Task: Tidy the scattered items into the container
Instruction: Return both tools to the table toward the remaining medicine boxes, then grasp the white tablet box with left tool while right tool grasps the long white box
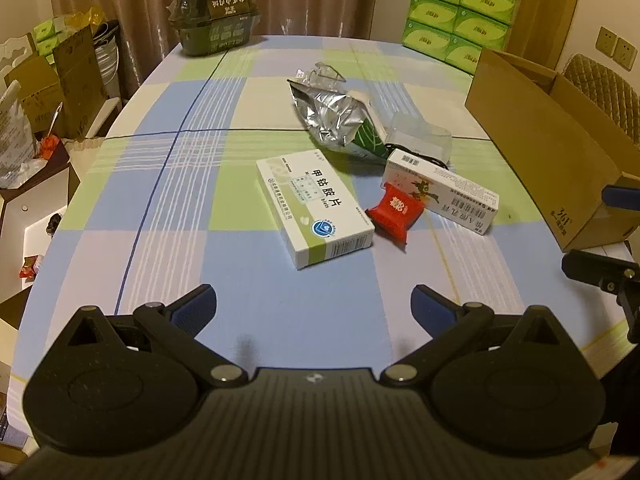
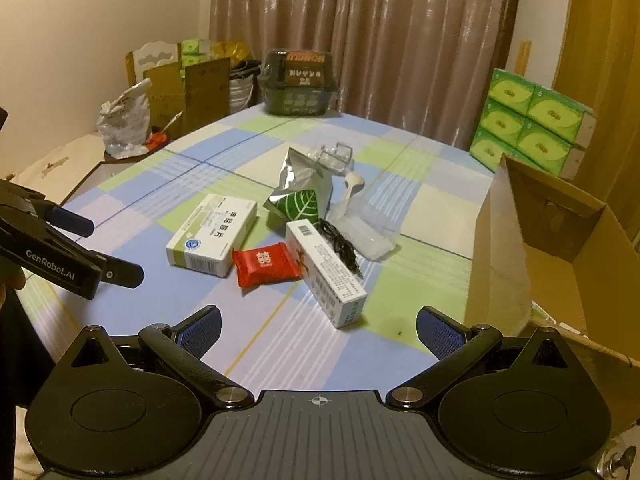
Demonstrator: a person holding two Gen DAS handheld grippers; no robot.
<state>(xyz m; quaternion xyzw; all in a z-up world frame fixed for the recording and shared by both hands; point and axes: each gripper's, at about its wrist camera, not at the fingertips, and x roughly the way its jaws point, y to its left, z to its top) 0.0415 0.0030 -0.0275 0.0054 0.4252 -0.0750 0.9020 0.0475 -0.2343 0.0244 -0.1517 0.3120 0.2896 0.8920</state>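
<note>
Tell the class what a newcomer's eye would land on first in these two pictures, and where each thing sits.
The red packet stands out, lying mid-table between the white and green medicine box and the long white box. Behind them a crumpled silver pouch catches the light. The open cardboard box looms at the table's right edge, with green tissue packs stacked behind it.

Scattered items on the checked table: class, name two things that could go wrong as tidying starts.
1. The red packet touches both medicine boxes, so gripping it may drag the green-white box.
2. The black cord lies across the long box; lifting that box toward the cardboard box could snag it.
</note>
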